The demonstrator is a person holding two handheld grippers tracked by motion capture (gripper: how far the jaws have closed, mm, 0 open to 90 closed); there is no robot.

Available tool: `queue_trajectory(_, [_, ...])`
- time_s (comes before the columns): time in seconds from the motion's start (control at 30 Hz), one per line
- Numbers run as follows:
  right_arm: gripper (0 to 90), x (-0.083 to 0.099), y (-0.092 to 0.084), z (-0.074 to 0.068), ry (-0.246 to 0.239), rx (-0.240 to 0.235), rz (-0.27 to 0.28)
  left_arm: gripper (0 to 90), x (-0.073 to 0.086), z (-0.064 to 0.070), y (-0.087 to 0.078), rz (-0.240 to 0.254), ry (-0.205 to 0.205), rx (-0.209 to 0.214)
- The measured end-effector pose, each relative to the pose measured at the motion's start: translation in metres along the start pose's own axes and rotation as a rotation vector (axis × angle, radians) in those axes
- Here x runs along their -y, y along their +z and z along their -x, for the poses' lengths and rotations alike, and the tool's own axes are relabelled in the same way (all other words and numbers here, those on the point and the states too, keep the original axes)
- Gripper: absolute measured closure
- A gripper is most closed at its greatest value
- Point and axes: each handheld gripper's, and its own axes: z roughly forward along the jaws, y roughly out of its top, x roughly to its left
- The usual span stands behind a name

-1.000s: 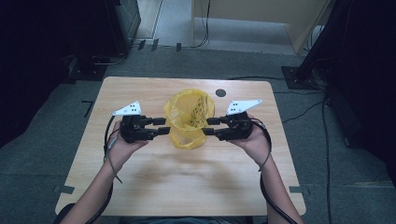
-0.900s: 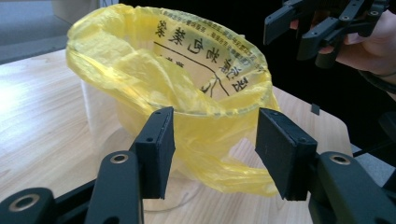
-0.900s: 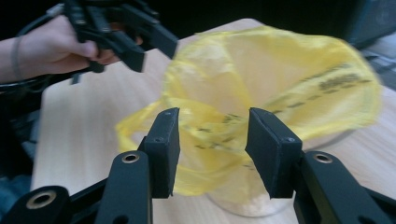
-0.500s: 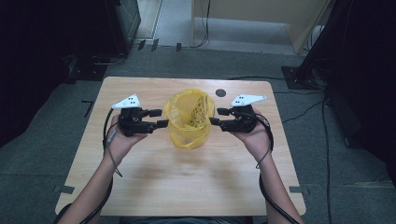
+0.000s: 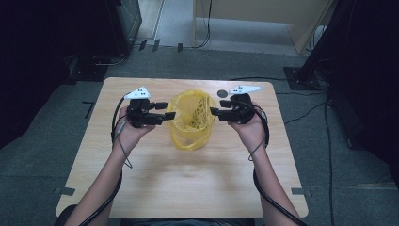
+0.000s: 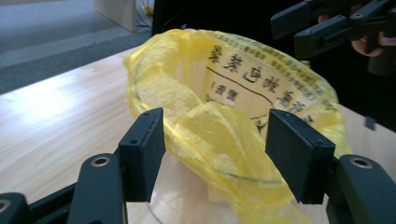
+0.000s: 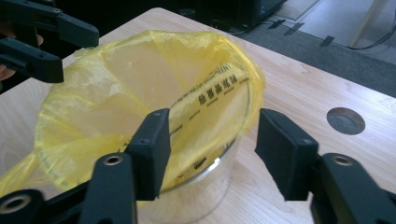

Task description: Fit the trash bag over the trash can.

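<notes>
We note a clear jar [image 5: 190, 136] upright at mid-table [image 5: 155, 188], lined w/ a yellow bag [image 5: 188, 113] whose mouth is folded out over the rim; black print shows on the bag's inner wall. Left gripper [image 5: 167, 110] sits just beside the bag's left edge, right gripper [image 5: 212, 109] just beside its right edge, both held roughly level and facing each other across the jar. Left jaws stand apart, having just been opening; in the left gripper view a fold of bag lies between them, pads not pressing on it. Right jaws also apart, just opening further; in the right gripper view the bag rim and jar lip sit between them, w/ a gap at each pad. A round hole [image 5: 222, 93] in the tabletop lies behind the right gripper, near the far edge.
</notes>
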Motion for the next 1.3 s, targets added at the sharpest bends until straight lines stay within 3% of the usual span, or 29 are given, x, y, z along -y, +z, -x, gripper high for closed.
queue_trajectory(0.23, [37.4,0.001,0.016,-0.004,0.052,0.055,-0.026,36.2,0.002,0.002,0.004,-0.003,0.011,-0.025])
queue_trajectory(0.4, [39.1,0.003,0.022,-0.007,0.032,0.103,-0.06,35.0,0.004,0.003,0.004,-0.02,0.001,-0.032])
queue_trajectory(0.67, [64.2,0.004,0.021,-0.007,0.002,0.124,-0.097,35.0,0.007,0.002,0.005,-0.027,-0.002,-0.033])
queue_trajectory(0.87, [72.3,0.001,0.014,-0.007,-0.012,0.117,-0.094,34.9,0.007,0.002,0.004,-0.028,-0.003,-0.029])
queue_trajectory(0.97, [81.2,0.0,0.01,-0.006,-0.01,0.102,-0.092,34.9,0.006,0.003,0.003,-0.023,-0.002,-0.027])
queue_trajectory(1.13, [88.9,-0.001,0.006,-0.004,0.017,0.084,-0.081,34.9,0.005,0.005,0.003,-0.025,0.005,-0.022])
queue_trajectory(1.3, [90.0,0.0,0.0,0.0,0.02,0.084,-0.092,35.0,0.006,0.005,0.003,-0.028,-0.001,-0.022])
